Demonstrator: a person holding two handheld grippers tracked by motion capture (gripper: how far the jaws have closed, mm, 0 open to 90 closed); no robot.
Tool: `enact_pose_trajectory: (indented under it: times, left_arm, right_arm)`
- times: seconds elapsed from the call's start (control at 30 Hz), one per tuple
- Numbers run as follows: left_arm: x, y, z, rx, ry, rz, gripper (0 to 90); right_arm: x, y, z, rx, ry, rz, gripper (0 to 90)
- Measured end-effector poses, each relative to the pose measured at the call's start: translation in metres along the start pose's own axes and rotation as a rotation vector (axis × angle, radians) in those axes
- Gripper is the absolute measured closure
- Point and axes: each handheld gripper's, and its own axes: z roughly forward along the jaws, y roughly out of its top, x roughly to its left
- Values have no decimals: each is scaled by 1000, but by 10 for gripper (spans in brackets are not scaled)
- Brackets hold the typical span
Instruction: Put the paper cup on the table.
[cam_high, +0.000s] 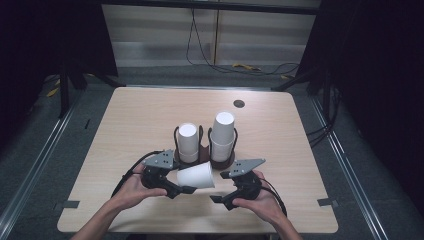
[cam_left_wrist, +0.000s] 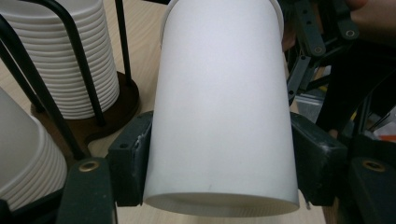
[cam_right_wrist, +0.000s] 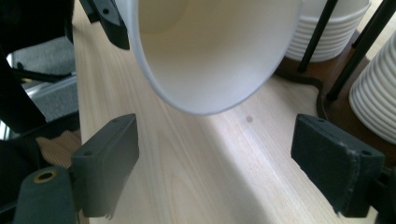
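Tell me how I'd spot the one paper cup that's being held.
Find the wooden table and the dark rack with two stacks of white cups at its middle. Just in front, the left gripper clamps a single white cup. Unlike the upright stacked ones, it lies sideways off the table, mouth toward the right gripper.

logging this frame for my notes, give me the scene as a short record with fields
held item: white paper cup, lying sideways, open mouth toward the right hand-held gripper
left hand-held gripper: shut on the cup's base end
right hand-held gripper: open, jaws apart just short of the cup's rim
behind: two stacks of cups in a black wire holder
surface: light wooden table
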Motion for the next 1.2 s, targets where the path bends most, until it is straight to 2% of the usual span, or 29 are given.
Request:
enact_pose_trajectory:
  times: [0.33,0.4,0.67,0.8,1.2]
  left_arm:
    - [-3,-1,-1,-49,-13,-12,320]
    - [-5,0,-1,-64,-11,-16,320]
    - [-7,1,2,-71,-15,7,320]
    - [-8,0,3,-69,-17,4,318]
    - [-11,1,5,-77,-50,8,318]
  right_arm:
    - [0,2,-10,-144,24,25,139]
    - [1,3,-11,-170,41,22,138]
    - [2,8,-14,-256,77,34,137]
    - [2,11,-14,-276,88,37,137]
    - [0,14,-7,-280,111,50,130]
